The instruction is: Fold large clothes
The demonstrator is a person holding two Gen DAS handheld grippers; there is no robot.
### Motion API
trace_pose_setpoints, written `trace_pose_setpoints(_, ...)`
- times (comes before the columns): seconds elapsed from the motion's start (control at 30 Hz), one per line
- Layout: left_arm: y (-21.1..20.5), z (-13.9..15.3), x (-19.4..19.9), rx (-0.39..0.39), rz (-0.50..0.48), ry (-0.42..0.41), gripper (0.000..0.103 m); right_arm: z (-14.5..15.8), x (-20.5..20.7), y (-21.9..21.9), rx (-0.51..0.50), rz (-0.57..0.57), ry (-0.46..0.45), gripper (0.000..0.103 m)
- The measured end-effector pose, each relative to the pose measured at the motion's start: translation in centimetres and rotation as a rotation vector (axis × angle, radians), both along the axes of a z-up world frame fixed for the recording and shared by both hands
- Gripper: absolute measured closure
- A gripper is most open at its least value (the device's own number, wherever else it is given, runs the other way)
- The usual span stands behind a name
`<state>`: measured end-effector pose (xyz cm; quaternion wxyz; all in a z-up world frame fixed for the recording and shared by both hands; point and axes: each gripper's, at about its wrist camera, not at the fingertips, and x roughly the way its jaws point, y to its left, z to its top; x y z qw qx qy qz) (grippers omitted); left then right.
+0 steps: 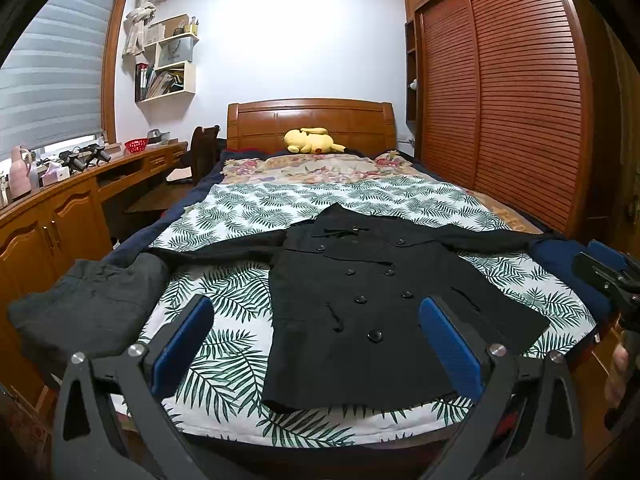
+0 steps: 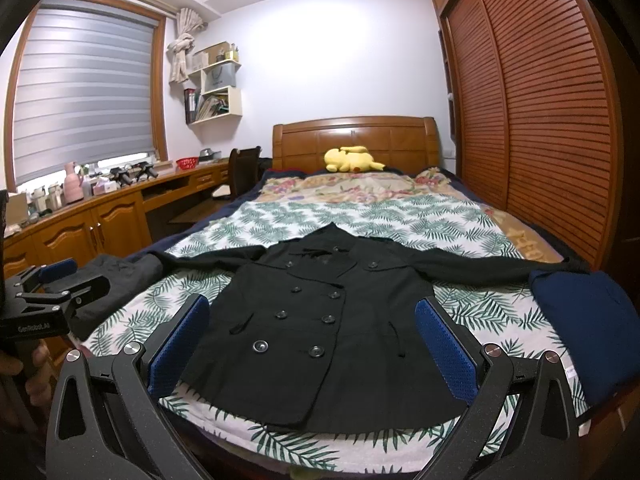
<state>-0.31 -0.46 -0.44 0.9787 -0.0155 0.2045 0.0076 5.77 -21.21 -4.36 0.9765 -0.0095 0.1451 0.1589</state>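
Note:
A black double-breasted coat [image 1: 360, 304] lies flat and face up on the bed, sleeves spread to both sides, hem toward me; it also shows in the right wrist view [image 2: 312, 320]. My left gripper [image 1: 316, 332] is open and empty, held above the foot of the bed in front of the coat's hem. My right gripper [image 2: 312, 332] is open and empty too, at a similar height. The right gripper shows at the right edge of the left wrist view [image 1: 608, 272]; the left gripper shows at the left edge of the right wrist view [image 2: 52, 280].
The bed has a leaf-print sheet [image 1: 248, 208]. A folded grey garment [image 1: 92, 308] lies at its left corner, a folded navy garment [image 2: 588, 320] at its right. A yellow plush toy [image 1: 312, 140] lies by the headboard. A wooden desk [image 1: 80, 184] runs left, a slatted wardrobe [image 1: 512, 100] right.

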Motion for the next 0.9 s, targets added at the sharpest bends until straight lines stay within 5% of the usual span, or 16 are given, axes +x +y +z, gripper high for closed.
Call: trace_pose_setpoints(0.9, -0.6, 0.0, -0.1, 0.003, -0.004, 0.004, 0.000, 0.0, -0.9, 0.6, 0.004, 0.002, 0.012, 0.000)
